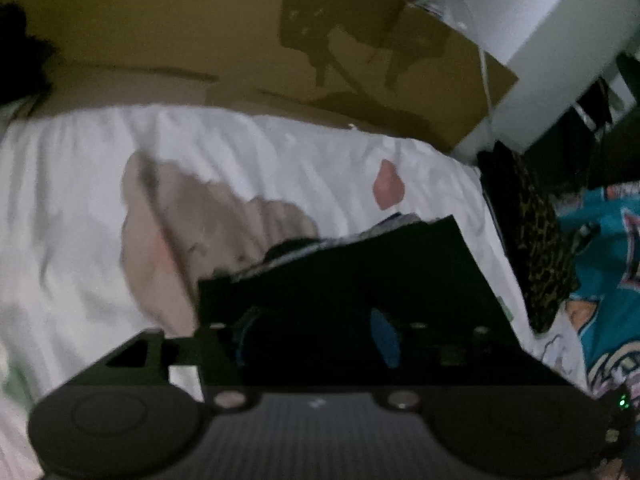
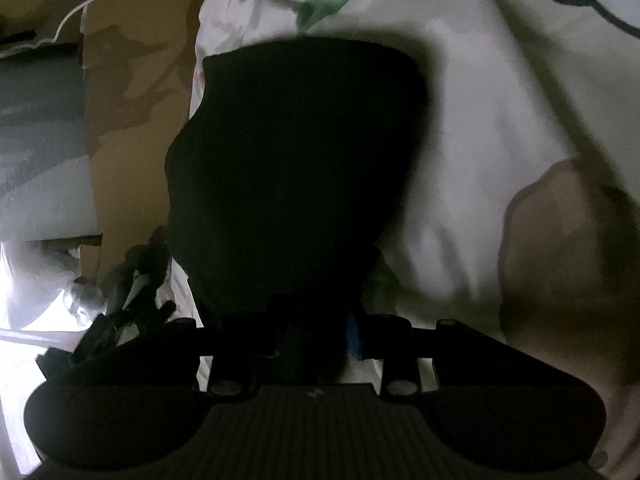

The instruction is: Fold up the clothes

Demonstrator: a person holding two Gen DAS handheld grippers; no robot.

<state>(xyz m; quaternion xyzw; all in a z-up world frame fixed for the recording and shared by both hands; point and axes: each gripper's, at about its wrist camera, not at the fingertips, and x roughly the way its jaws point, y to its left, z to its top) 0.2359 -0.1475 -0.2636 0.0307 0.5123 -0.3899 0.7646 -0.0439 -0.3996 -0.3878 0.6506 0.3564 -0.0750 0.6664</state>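
A black garment (image 1: 360, 272) lies folded on the white printed bedsheet (image 1: 248, 152), right in front of my left gripper (image 1: 320, 308). Its finger mounts stand wide apart and the dark cloth covers the fingertips; only a blue pad (image 1: 384, 336) shows. In the right wrist view the same black garment (image 2: 296, 152) fills the middle and narrows to a bunched neck that runs between the jaws of my right gripper (image 2: 316, 328). Those jaws stand partly apart, with a blue pad (image 2: 354, 336) beside the cloth.
A beige patch (image 1: 192, 232) and a pink one (image 1: 386, 186) mark the sheet. Teal clothing (image 1: 608, 264) and a dark patterned garment (image 1: 536, 240) lie at the bed's right edge. Brown cardboard (image 1: 240, 40) lies beyond the bed. Dark cables (image 2: 120, 320) sit left of the right gripper.
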